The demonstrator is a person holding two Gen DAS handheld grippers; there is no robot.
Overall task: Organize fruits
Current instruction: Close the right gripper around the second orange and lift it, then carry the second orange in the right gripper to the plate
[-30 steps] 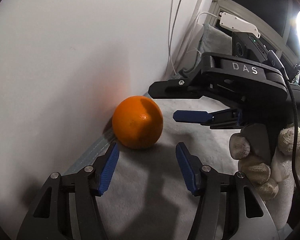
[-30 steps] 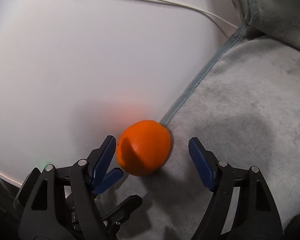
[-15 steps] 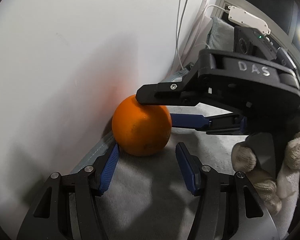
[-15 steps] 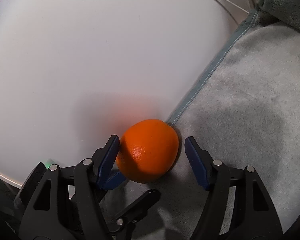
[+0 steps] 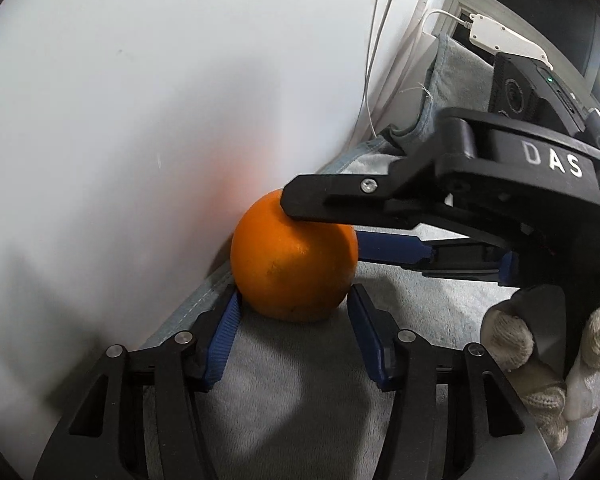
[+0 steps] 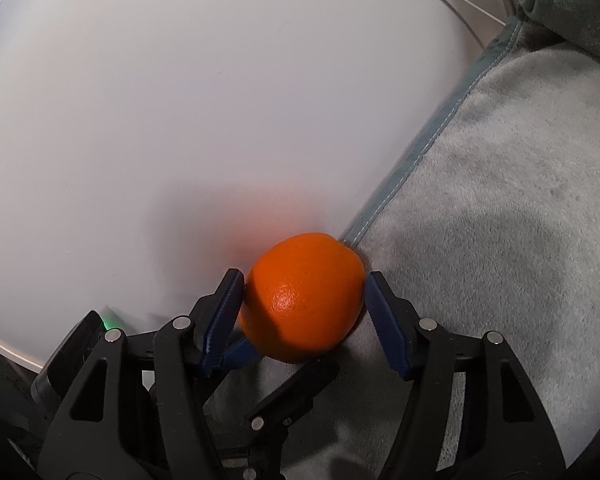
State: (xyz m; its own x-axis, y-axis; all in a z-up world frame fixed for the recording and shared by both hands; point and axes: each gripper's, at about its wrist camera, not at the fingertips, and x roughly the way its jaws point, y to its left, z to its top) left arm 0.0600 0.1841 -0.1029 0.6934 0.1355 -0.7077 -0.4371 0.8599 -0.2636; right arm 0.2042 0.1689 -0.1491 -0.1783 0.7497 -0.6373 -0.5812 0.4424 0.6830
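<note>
An orange [image 5: 294, 258] lies on the grey plush cloth [image 5: 300, 392] against the white wall [image 5: 140, 100]. My left gripper [image 5: 292, 316] is open, its blue pads just short of the orange's near side. My right gripper [image 6: 304, 296] reaches in from the right and has closed around the orange [image 6: 304, 296], both blue pads touching its sides. In the left wrist view the right gripper's black upper finger [image 5: 340, 200] lies over the orange's top. The orange rests on the cloth.
The cloth's blue-grey hem [image 6: 420, 152] runs along the wall. White cables [image 5: 376, 40] hang down the wall. A white gloved hand [image 5: 540, 360] holds the right gripper. A dark window frame [image 5: 540, 8] is at the far right.
My right gripper moved in over the orange and its jaws narrowed until both pads touch it. My left gripper crept a little closer, still open.
</note>
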